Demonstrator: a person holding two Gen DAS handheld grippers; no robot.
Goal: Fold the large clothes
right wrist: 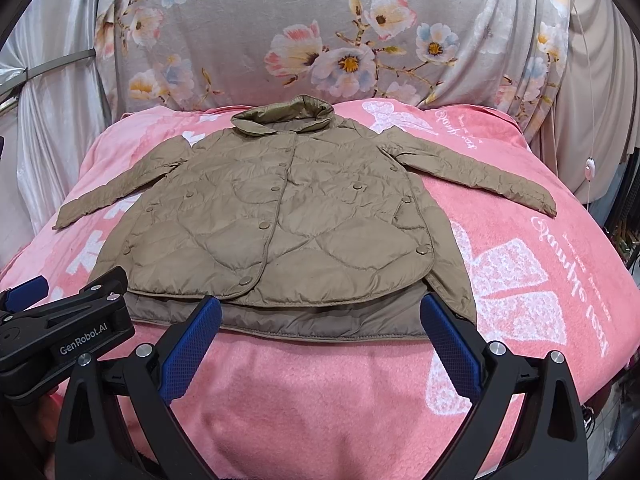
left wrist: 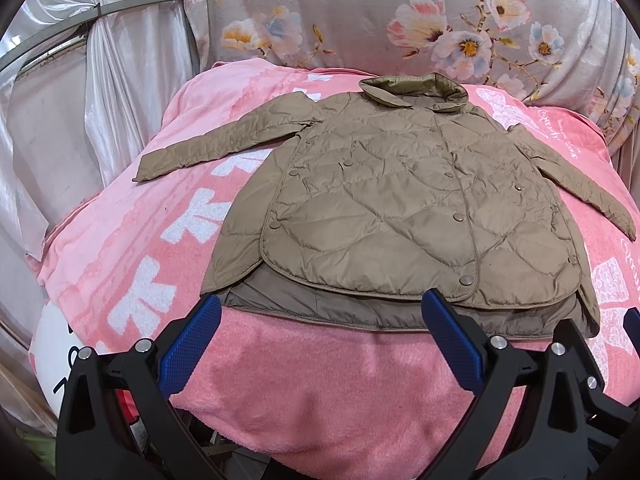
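A tan quilted jacket (left wrist: 384, 208) lies flat and buttoned on the pink blanket (left wrist: 304, 380), collar at the far end, both sleeves spread out to the sides. It also shows in the right wrist view (right wrist: 280, 224). My left gripper (left wrist: 320, 344) is open and empty, held just short of the jacket's near hem. My right gripper (right wrist: 320, 340) is open and empty, also just in front of the hem, to the right of the left one. The left gripper's body (right wrist: 60, 340) shows at the left of the right wrist view.
The pink blanket (right wrist: 520, 260) with white prints covers a raised surface. A grey floral sheet (right wrist: 320, 40) hangs behind it. White satin drapes (left wrist: 80, 100) and a metal bar (left wrist: 132, 2) stand at the left. A white cord with a switch (right wrist: 589, 168) hangs at the right.
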